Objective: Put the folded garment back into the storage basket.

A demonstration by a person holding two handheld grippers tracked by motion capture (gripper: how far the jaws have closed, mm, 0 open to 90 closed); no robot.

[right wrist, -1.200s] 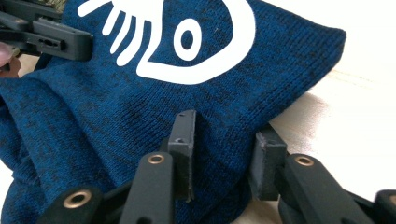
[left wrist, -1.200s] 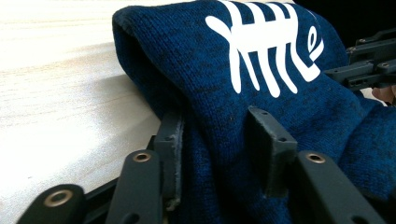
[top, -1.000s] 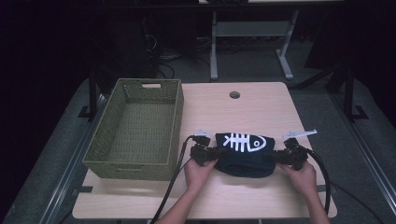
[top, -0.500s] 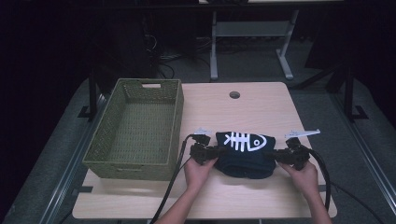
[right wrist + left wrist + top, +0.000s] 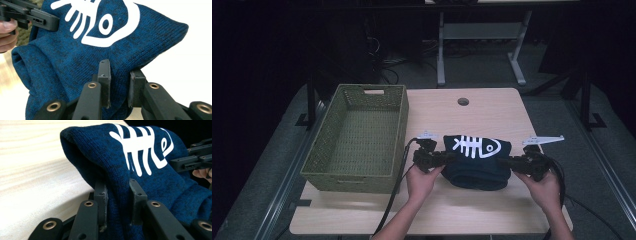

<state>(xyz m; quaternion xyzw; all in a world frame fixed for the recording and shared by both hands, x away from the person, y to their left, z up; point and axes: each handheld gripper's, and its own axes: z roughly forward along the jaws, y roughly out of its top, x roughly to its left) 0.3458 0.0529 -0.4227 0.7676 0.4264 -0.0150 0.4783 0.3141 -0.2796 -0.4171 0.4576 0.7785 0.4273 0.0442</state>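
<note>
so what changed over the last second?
Both claws, left and right, closed fully on the ends of the blue fish-print garment and began lifting it off the table. The green basket stayed put.

On the table [image 5: 472, 115], the wicker basket [image 5: 359, 137] sits at the left side; the folded sweater [image 5: 479, 162] lies right of it (near, not touching), between the left gripper [image 5: 432, 159] and the right gripper [image 5: 519, 162], each clamping one end.
</note>
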